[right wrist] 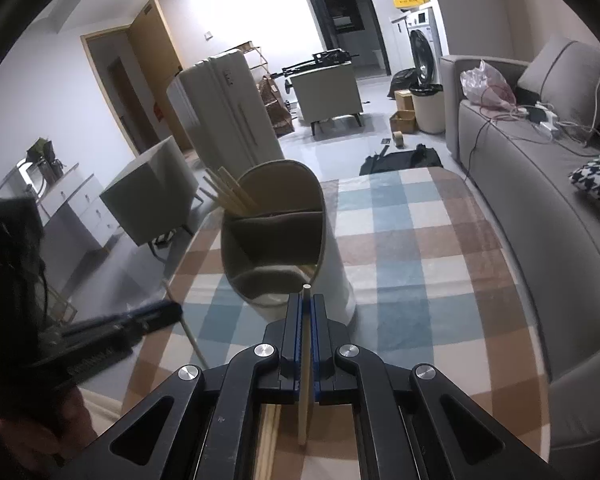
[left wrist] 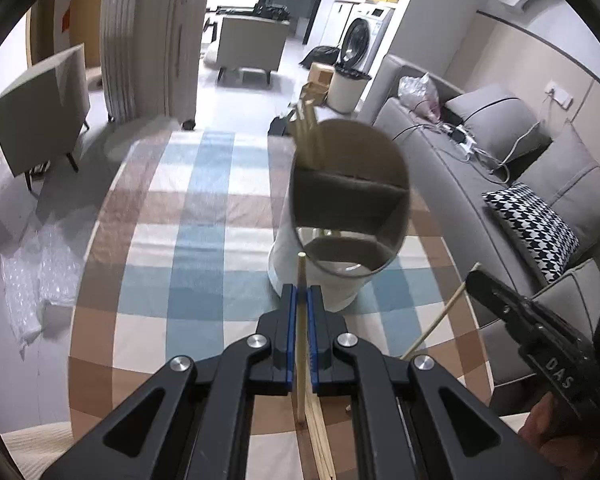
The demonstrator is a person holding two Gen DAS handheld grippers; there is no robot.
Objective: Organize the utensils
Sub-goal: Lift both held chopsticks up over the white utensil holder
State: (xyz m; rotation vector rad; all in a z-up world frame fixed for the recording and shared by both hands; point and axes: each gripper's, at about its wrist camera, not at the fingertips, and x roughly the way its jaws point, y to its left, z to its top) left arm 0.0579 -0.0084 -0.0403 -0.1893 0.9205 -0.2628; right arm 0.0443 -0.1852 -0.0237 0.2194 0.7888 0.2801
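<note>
Divided utensil holder and wooden chopsticks

White round holder (left wrist: 332,272) stands upright on the checked cloth; chopsticks (left wrist: 309,136) lean in its far compartment.
</note>
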